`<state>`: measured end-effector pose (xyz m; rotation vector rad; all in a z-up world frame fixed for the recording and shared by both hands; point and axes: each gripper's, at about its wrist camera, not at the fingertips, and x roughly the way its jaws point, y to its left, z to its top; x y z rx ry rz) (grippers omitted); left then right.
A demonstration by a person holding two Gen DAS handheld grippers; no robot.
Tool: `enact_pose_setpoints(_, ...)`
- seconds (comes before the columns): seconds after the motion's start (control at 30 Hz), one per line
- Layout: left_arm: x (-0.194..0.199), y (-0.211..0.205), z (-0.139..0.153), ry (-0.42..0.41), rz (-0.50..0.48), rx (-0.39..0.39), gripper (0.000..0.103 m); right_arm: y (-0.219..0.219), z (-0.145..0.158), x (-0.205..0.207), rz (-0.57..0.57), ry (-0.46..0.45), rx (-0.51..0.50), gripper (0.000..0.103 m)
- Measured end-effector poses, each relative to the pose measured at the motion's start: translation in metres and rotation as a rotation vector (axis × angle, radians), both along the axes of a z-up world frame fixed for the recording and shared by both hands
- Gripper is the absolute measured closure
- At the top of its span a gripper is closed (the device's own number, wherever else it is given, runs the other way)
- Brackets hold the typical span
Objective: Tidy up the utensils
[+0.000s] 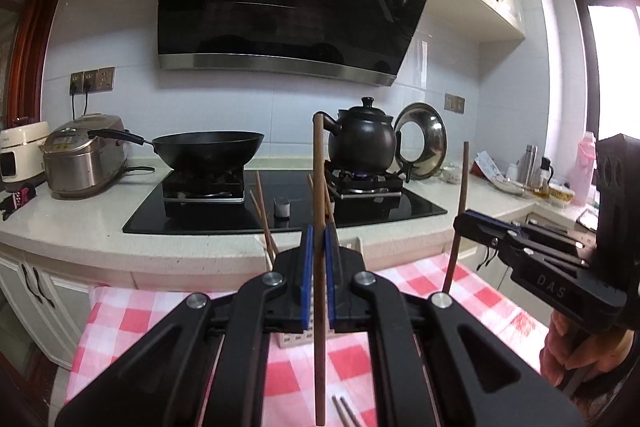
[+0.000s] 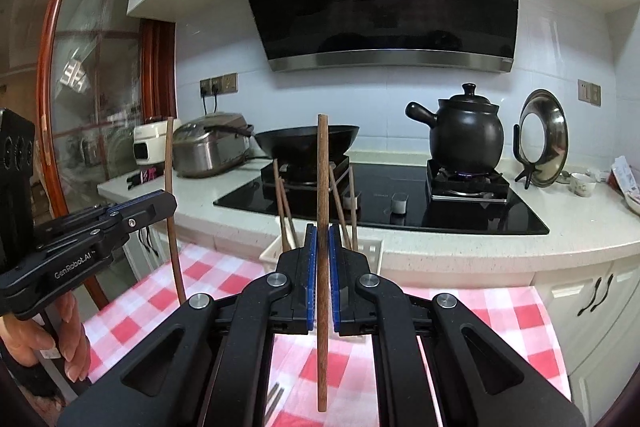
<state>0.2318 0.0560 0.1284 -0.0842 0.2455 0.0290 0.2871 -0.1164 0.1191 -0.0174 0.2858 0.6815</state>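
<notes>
Slim round wooden chopstick point(image 1: 319, 187) upright between blue ribbed pads point(image 1: 307, 275)

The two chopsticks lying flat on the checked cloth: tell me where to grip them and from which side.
Both grippers are full now: the left gripper and right gripper each pinch an upright chopstick. Once one is free, I would take the lying chopsticks near mid-length, coming straight down from above, fingers either side across their length. They lie flat and side by side on the checked cloth, leaving no room underneath; much of their length is hidden.
</notes>
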Motion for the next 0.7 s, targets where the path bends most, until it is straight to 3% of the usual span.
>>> enact_pose_setpoints(0.43, 0.072, 0.024, 0.037, -0.058, 0.029, -0.008, 0.097, 0.021, 0.027, 0.064, -0.015, -0.032, 0.006, 0.097)
enact_pose_setpoints(0.7, 0.111, 0.045, 0.046, -0.072, 0.048, -0.028, 0.097, 0.044, 0.033, 0.103, -0.004, -0.041, 0.008, 0.097)
